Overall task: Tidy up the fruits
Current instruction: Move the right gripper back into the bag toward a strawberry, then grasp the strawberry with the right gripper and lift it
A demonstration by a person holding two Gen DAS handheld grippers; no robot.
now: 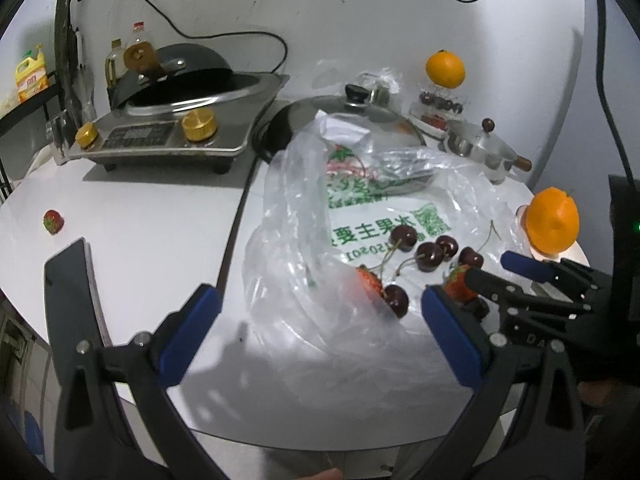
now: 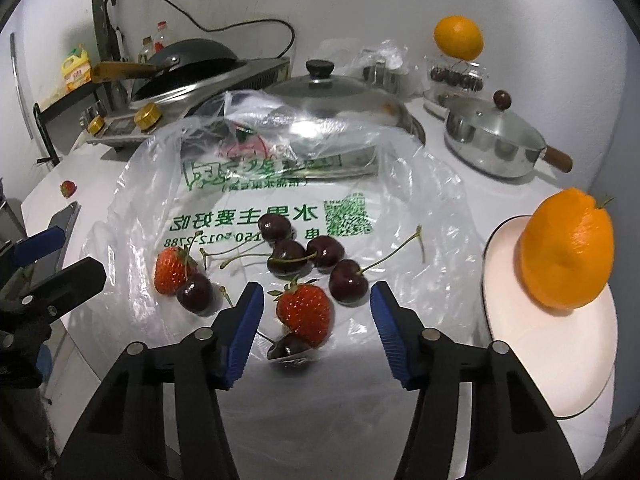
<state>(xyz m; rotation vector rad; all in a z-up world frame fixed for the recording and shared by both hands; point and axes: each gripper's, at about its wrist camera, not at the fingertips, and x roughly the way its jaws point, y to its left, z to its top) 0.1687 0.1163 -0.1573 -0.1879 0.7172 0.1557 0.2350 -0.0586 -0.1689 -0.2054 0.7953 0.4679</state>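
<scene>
Right gripper [image 2: 316, 312] is open and straddles the near strawberry [image 2: 305, 312] on the plastic bag [image 2: 420, 184], pads clear of the fruit on both sides; a cherry [image 2: 289, 347] lies touching the berry's near end and another cherry [image 2: 348, 282] sits just beside the right pad. Left gripper [image 1: 320, 312] is open and empty over the bag's near edge. I'd centre on the berry's widest part, close gently to avoid bruising, keep stems and film out of the pads, then take it to the white plate [image 2: 552, 360] holding the orange [image 2: 568, 252].
</scene>
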